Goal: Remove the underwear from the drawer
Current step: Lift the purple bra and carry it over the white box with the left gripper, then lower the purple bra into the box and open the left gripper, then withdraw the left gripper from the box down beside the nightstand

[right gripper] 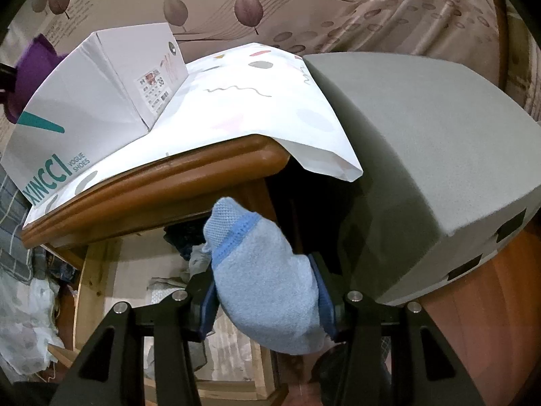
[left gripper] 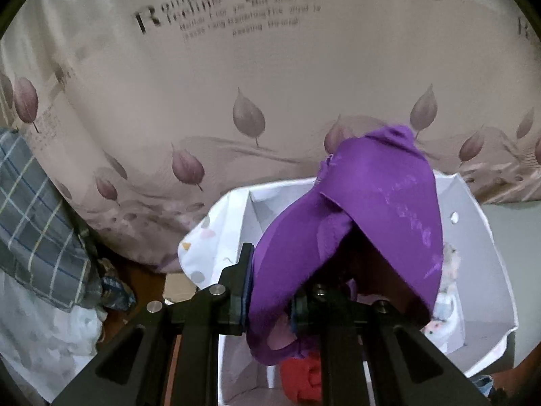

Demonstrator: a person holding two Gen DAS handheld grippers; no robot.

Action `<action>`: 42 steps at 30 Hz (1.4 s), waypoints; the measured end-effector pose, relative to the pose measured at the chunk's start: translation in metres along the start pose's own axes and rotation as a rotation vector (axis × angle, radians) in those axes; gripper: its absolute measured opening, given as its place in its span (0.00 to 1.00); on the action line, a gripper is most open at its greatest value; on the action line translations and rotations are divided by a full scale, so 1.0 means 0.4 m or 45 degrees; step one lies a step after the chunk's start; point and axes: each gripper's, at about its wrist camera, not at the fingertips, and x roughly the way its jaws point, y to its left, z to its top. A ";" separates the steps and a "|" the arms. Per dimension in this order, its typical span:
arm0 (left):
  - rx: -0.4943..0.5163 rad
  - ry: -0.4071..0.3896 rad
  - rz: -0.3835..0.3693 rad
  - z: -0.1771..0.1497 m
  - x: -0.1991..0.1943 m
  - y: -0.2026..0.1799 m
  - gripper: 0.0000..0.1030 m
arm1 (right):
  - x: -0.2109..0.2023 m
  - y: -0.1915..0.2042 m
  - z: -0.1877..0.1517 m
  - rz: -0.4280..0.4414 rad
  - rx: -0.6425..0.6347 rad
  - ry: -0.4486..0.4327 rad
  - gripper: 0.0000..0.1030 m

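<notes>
Left gripper (left gripper: 270,299) clamps purple underwear (left gripper: 378,209) above a white box (left gripper: 487,237) (right gripper (right gripper: 267,301) clamps a blue cloth (right gripper: 267,291)); loose folds could snag the box rim.

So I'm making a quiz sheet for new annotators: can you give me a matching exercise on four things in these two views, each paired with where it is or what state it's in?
Things:
1. purple underwear
2. light blue underwear
3. white shoe box
4. red cloth

Places or states:
A. lying inside the box
B. clamped in the right gripper
C. standing on the patterned white cloth on the wooden table
D. clamped in the left gripper, hanging over the open box

Pairs: 1-D, 2-B, 3-C, 4-A
</notes>
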 end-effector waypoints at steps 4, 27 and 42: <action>0.003 0.018 0.034 -0.014 0.040 -0.009 0.14 | 0.003 0.000 0.003 0.000 -0.002 0.000 0.48; -0.032 -0.125 -0.072 -0.070 -0.103 0.018 0.68 | -0.006 0.019 -0.003 -0.023 -0.050 -0.021 0.48; -0.081 -0.107 0.046 -0.485 -0.206 0.105 0.80 | -0.012 0.029 -0.011 -0.073 -0.115 -0.026 0.48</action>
